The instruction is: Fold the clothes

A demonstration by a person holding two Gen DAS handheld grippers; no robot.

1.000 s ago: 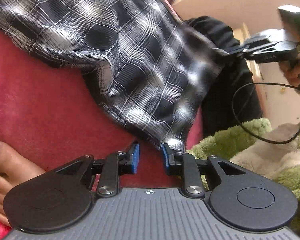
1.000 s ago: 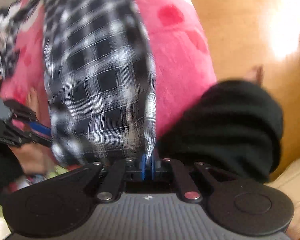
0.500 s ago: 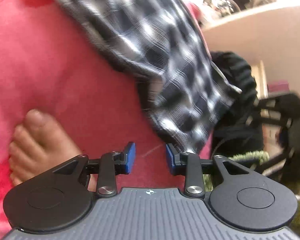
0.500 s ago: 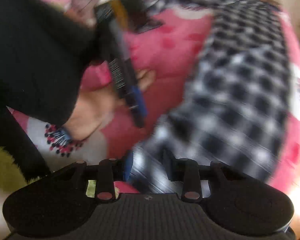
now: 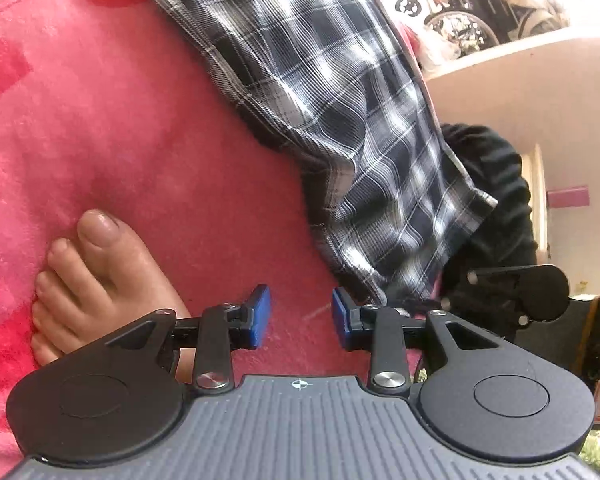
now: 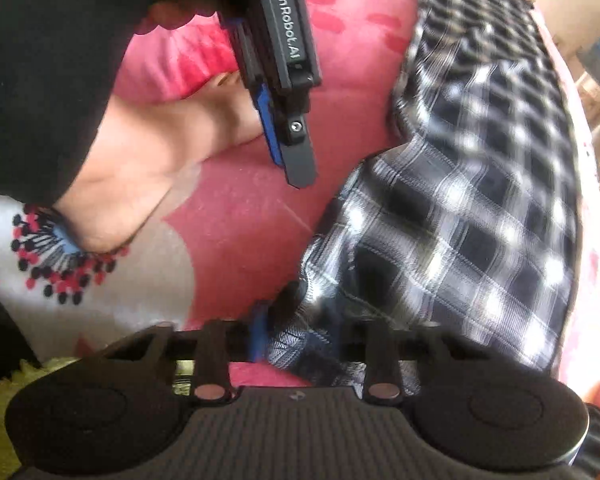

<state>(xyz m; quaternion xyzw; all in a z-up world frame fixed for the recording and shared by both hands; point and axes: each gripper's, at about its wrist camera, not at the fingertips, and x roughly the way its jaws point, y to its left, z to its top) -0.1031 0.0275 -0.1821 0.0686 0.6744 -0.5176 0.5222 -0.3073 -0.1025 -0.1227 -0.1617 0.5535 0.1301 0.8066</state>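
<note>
Jaws of left gripper (image 5: 300, 316) and right gripper (image 6: 300, 336) apart — plaid shirt (image 6: 460, 220) flat on pink blanket (image 5: 120, 120)

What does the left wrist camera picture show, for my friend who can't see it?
An open left gripper hovers empty over a pink blanket. A black-and-white plaid garment lies just ahead of it, and a bare foot rests on the blanket at the left.

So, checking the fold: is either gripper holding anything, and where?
Nothing is held. The left gripper is open over the pink blanket; the right gripper is open around the plaid shirt's edge.
</note>
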